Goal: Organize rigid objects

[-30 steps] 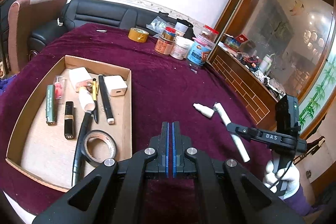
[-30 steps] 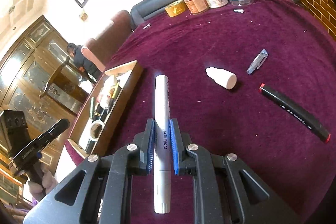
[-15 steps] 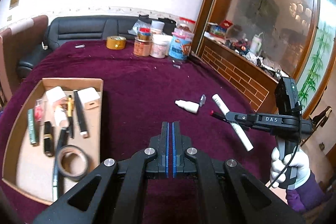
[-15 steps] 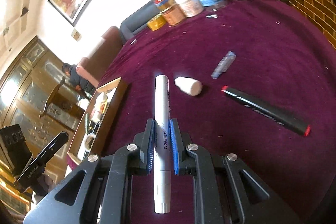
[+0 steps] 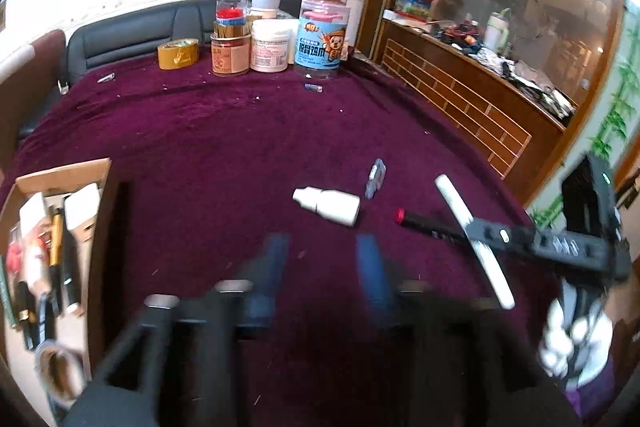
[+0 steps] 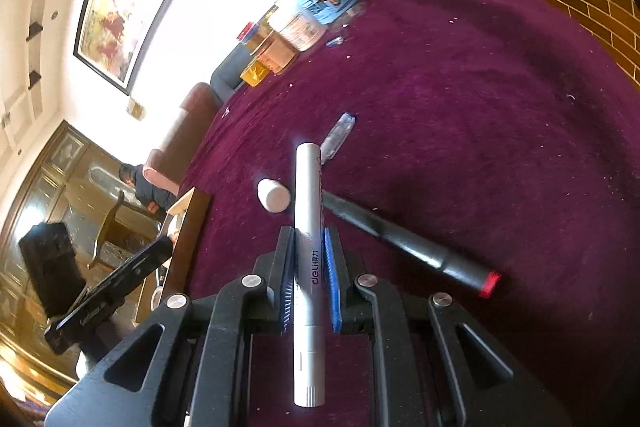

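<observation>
The cardboard tray [image 5: 100,227] at nine o'clock in the left wrist view holds pens, white blocks and a tape roll [image 5: 60,371]. The tabletop [image 5: 224,163], draped in maroon cloth, carries jars [image 5: 322,39] and yellow tape [image 5: 178,53] at twelve o'clock, beside a black sofa [image 5: 132,35]. Near the centre lie a white dropper bottle [image 5: 327,205], a small clear cap [image 5: 375,177] and a black marker [image 6: 412,247] with a red end. The left gripper [image 5: 324,267], blurred, stands apart and holds nothing. The right gripper [image 6: 310,267] is clamped on a white marker [image 6: 307,227], above the tabletop.
</observation>
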A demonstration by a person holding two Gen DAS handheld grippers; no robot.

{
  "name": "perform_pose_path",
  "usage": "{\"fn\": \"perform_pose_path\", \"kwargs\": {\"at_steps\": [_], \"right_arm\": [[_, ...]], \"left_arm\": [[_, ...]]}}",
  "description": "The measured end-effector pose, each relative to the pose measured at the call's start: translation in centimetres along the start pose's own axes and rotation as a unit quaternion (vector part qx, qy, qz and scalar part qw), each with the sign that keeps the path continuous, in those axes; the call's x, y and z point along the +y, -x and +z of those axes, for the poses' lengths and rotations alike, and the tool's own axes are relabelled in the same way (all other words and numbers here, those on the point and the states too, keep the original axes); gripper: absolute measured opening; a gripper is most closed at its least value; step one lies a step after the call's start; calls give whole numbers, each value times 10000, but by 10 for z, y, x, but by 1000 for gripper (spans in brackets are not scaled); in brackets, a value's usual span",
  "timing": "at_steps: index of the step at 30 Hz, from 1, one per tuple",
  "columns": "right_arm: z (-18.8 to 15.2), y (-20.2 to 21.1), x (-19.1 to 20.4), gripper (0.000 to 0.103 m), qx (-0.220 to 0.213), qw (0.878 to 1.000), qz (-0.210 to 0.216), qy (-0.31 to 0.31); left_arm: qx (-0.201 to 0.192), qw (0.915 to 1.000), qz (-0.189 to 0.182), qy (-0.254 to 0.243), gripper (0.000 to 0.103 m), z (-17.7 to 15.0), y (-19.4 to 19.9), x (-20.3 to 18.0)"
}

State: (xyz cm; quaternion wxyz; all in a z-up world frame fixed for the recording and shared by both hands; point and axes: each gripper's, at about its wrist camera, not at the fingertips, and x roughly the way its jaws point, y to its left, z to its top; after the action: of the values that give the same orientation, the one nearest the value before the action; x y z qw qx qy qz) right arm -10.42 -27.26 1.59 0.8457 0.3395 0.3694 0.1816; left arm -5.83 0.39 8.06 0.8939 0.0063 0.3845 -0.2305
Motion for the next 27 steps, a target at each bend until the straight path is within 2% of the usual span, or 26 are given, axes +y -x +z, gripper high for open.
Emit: {"fn": "perform_pose_path", "kwargs": {"at_steps": [4, 7, 9, 10, 12, 13, 14, 16, 21, 27], "right_arm": [[1, 3, -6, 12, 10, 9996, 248, -97], [-1, 4, -4, 12, 38, 9996, 277, -29], [-2, 5, -3, 12, 32, 9996, 279, 7], [-2, 5, -3, 12, 35, 9996, 284, 12], [-3, 5, -3, 12, 47, 9996, 282, 26], [-3, 3, -3, 12, 60, 9996, 281, 46], [-3, 3, -1, 12, 71, 9996, 273, 87], [-3, 1, 3, 12, 75, 9996, 209, 174], [-6, 1, 13, 12, 4, 9990, 62, 445], [-8, 1, 20, 12, -21, 9990, -24, 452]], "left_arm": [[149, 9993, -1, 334, 54, 22, -33, -5], [383, 9970, 313, 589, 62, 36, -66, -9], [624, 9953, 357, 646, 64, 36, -87, -12], [829, 9935, 423, 651, 63, 33, -100, -13], [1175, 9898, 261, 763, 48, 23, -114, -11], [979, 9928, 399, 564, 36, 21, -108, -14], [1031, 9931, 396, 402, 30, 18, -107, -16], [1108, 9928, 212, 398, 23, 12, -102, -12], [769, 9965, 197, 254, 23, 3, -73, -8], [101, 9997, 195, -92, 21, 5, -25, -12]]}}
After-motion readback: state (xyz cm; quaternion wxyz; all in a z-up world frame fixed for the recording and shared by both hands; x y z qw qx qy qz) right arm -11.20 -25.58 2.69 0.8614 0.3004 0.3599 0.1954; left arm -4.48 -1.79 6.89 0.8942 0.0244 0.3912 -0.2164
